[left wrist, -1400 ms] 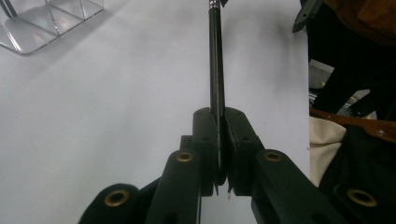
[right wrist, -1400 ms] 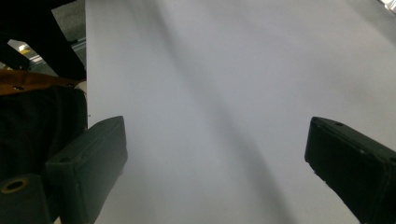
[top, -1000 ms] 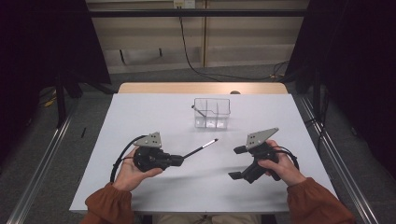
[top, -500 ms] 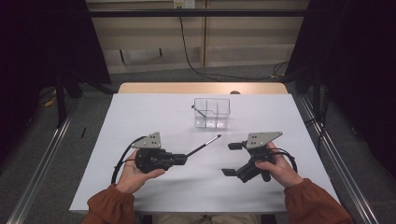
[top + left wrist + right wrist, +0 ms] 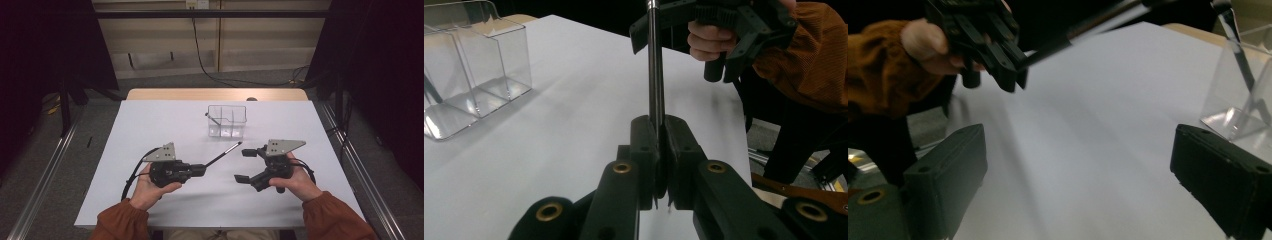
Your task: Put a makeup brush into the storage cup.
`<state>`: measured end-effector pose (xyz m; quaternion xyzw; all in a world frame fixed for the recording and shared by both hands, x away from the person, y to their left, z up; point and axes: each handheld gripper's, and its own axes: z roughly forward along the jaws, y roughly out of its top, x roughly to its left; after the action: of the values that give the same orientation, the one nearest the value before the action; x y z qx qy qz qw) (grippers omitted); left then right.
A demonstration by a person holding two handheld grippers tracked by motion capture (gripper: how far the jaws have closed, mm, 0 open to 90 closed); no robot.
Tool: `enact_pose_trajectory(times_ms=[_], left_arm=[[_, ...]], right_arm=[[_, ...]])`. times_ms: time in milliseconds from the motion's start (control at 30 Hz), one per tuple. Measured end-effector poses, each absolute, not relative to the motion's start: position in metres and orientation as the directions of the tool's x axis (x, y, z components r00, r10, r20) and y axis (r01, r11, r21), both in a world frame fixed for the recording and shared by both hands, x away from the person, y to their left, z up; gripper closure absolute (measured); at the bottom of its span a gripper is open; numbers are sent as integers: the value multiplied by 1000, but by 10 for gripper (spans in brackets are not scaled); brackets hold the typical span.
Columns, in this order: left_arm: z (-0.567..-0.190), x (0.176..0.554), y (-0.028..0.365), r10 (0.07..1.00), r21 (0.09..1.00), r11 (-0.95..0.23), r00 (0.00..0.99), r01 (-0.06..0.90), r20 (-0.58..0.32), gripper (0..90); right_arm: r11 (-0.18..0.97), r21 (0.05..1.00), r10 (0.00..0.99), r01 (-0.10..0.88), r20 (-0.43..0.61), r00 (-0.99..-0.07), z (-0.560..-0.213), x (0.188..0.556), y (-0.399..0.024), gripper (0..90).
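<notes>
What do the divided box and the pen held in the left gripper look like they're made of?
Divided box: clear, glossy rigid plastic, probably acrylic; the table shows through its walls and its edges catch light. Pen: smooth dark barrel with a silvery end, likely metal or coated plastic; the sheen leaves that open.

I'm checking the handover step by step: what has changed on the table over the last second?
The pen in the shut left gripper has swung its tip up and toward the right gripper, which has shifted a little closer, jaws wide open and empty. Nothing was let go or newly taken. The clear box, with another pen inside, stayed where it was.
</notes>
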<state>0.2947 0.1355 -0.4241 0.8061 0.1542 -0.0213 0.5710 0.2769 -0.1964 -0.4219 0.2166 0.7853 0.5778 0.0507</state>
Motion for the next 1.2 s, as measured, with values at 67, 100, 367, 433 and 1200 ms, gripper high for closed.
enact_pose_trajectory(times_ms=[67,100,367,433,1200], left_arm=[[-425,295,134,222,915,-298,952,273,-211,842],[-426,295,134,223,916,-297,952,271,-210,842],[-429,294,131,207,924,-281,957,258,-204,842],[-429,293,130,206,926,-278,957,256,-202,842],[-439,290,121,171,924,-303,967,232,-187,841]], right_arm=[[226,934,382,278,177,-907,-420,277,-196,86],[225,932,375,283,185,-909,-419,277,-196,90],[202,943,390,264,170,-905,-414,278,-193,170],[191,944,389,271,181,-903,-413,279,-193,190],[157,938,345,310,242,-907,-410,288,-194,644]])
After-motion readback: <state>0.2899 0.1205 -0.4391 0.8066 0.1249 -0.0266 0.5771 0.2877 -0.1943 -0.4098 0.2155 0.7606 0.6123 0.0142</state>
